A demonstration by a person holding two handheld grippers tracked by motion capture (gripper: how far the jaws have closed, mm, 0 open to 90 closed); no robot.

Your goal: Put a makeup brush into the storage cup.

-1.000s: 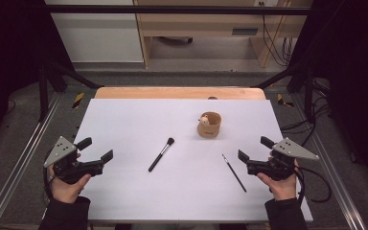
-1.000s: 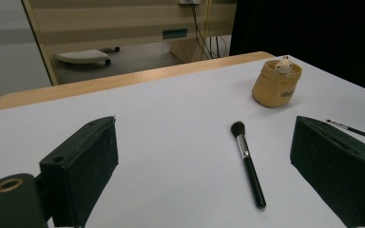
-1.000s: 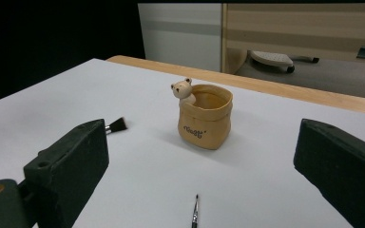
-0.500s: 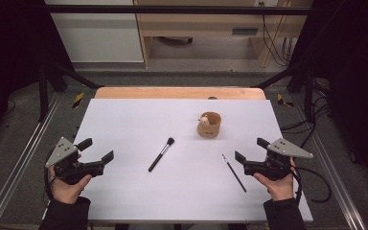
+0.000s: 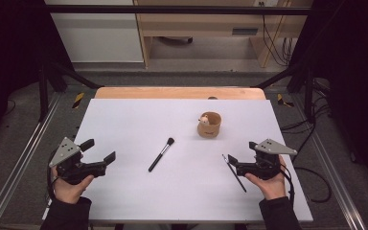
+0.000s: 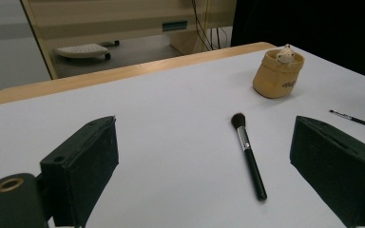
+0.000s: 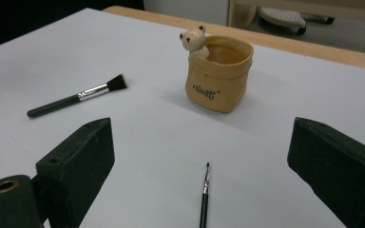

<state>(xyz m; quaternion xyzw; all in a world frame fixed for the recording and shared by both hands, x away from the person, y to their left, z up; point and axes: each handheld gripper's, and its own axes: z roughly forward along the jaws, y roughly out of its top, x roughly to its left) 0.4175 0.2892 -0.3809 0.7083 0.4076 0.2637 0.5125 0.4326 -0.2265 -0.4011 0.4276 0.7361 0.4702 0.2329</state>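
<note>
Tan pouch-shaped holder (image 7: 218, 76) with bear figure (image 7: 193, 41) at its rim, upright; both grippers wide apart, nothing held

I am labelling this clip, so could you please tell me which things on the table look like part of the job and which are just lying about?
Likely part of the job, judging by the open grippers facing them:
- makeup brush
- thin brush
- bear pot
- left gripper
- right gripper

Just lying about:
- cables on the floor
- wooden furniture behind the table
</note>
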